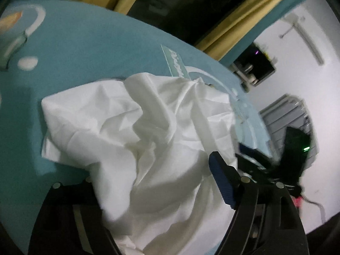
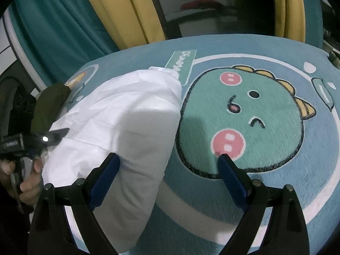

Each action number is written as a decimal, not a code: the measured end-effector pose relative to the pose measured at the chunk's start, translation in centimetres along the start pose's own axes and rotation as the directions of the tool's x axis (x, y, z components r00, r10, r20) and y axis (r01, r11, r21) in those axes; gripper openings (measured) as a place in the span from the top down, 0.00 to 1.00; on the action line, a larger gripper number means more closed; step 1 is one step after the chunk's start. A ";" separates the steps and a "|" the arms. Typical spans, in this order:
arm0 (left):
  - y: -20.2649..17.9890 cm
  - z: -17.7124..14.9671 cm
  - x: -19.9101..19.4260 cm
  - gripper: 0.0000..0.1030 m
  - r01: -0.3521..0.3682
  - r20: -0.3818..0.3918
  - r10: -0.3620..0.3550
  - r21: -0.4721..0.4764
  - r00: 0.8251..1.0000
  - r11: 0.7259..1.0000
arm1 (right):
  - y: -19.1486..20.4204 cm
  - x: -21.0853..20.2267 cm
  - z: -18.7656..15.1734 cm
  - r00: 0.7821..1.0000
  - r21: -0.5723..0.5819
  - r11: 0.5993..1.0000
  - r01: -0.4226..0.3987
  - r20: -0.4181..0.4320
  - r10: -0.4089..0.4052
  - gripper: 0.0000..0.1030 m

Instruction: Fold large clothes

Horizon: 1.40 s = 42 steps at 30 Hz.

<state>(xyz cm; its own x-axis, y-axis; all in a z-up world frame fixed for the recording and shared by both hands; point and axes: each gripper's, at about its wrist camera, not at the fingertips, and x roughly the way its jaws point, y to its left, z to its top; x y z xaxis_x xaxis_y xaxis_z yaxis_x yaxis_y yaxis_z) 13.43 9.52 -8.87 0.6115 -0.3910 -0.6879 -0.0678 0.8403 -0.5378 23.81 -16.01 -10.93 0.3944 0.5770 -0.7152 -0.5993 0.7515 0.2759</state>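
Note:
A large white garment (image 1: 131, 127) lies crumpled on the blue rug (image 1: 85, 48). My left gripper (image 1: 153, 170) stands open over its near end. Loose cloth fills the gap and covers the left finger, and only the blue pad of the right finger (image 1: 221, 182) shows. In the right wrist view the white garment (image 2: 127, 123) lies as a thick folded bundle on the left of the rug (image 2: 297, 180). My right gripper (image 2: 167, 165) is open, its left finger over the bundle's near edge, its right over bare rug. A hand (image 2: 27, 182) holds the left gripper (image 2: 61, 132) at the bundle's left side.
The rug bears a green dinosaur face (image 2: 244, 116) to the right of the garment. A dark olive cloth (image 2: 51, 102) lies at the rug's left edge. Yellow curtains (image 2: 119, 17) and teal curtains (image 2: 53, 21) hang behind. A white wall (image 1: 297, 85) and a dark device (image 1: 295, 153) are right of the left gripper.

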 end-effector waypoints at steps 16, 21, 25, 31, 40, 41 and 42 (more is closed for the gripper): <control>-2.2 0.0 0.1 0.21 -0.209 0.038 0.205 0.233 0.978 0.950 | -0.2 1.5 2.3 0.995 0.003 0.995 -0.098 0.004 0.098 0.12; -2.1 0.1 0.4 0.32 -0.203 0.044 0.198 0.264 0.979 0.943 | 1.1 2.9 2.1 0.989 -0.013 0.989 -0.148 0.001 0.148 0.26; -2.2 0.2 0.7 0.64 -0.156 0.036 0.152 0.242 0.988 0.958 | 1.4 3.2 2.0 0.981 -0.011 0.981 -0.195 0.002 0.195 0.48; -3.2 -0.1 0.5 0.74 -0.168 0.080 0.154 0.223 0.985 0.960 | 2.0 1.9 1.6 0.977 -0.032 0.977 -0.211 0.036 0.212 0.70; -4.7 -2.1 -1.4 0.75 -0.113 0.070 0.099 0.246 0.993 0.963 | 3.0 -2.0 0.3 0.982 -0.069 0.981 -0.184 0.040 0.187 0.74; -4.7 -2.3 -1.3 0.75 -0.109 0.064 0.096 0.247 0.993 0.963 | 2.9 -2.1 0.0 0.982 -0.064 0.981 -0.182 0.030 0.184 0.73; -4.7 -2.5 -1.1 0.75 -0.109 0.057 0.098 0.248 0.994 0.963 | 2.7 -2.1 -0.2 0.983 -0.060 0.982 -0.179 0.025 0.181 0.69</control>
<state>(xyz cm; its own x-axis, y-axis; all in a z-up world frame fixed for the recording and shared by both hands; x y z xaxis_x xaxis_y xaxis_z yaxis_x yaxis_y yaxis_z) 11.09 5.08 -6.81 0.6458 -0.2850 -0.7083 0.0634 0.9446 -0.3222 21.23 -15.30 -8.86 0.2969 0.7114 -0.6370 -0.7010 0.6153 0.3605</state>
